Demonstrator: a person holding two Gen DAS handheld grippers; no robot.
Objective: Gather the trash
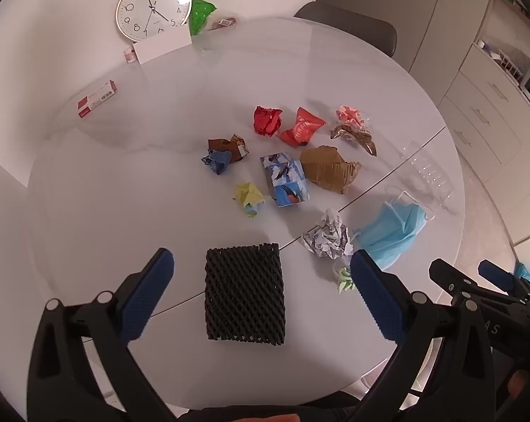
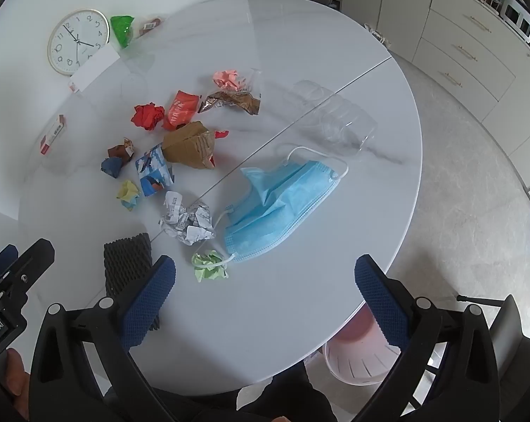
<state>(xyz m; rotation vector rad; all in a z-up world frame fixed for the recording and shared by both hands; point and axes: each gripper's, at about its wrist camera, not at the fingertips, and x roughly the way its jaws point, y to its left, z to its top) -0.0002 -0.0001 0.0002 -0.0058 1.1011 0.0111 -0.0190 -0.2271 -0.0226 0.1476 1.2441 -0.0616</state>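
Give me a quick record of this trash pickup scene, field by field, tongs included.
surface: round white table
left tongs: open, hovering above black foam netting
right tongs: open, empty, above table edge
nearest right tongs: green paper ball, blue face mask
other trash: crumpled receipt, brown cardboard, red paper ball
bin: pink basket below table edge
not trash: wall clock
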